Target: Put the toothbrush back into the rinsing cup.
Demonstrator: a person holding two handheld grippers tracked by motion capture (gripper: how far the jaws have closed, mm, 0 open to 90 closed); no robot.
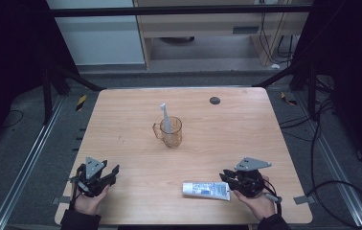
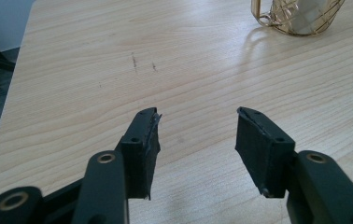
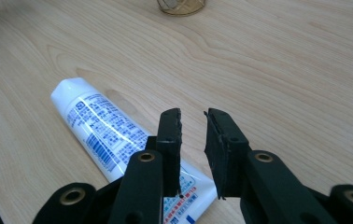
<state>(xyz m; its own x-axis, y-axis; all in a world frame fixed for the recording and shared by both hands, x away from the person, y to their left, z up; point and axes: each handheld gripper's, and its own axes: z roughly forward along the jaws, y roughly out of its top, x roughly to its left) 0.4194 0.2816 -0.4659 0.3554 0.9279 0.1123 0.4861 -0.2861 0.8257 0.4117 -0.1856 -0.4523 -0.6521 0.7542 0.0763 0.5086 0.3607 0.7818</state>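
— Toothpaste tube [image 1: 206, 189]: flat on the table [image 1: 136, 115] near its front edge, just left of the right gripper [image 1: 229, 178]. Jaws narrow, a small gap between them, nothing in it; tube under the left jaw in the right gripper view.

— And the left gripper [image 1: 113, 172]?

— Half wide, over bare wood, nothing between the jaws.

— Containers?

— Amber mug [image 1: 171, 131] mid-table, upright, holding an electric toothbrush [image 1: 165, 117], head up.

— Room?

— Open wood all round the mug; grippers well apart.
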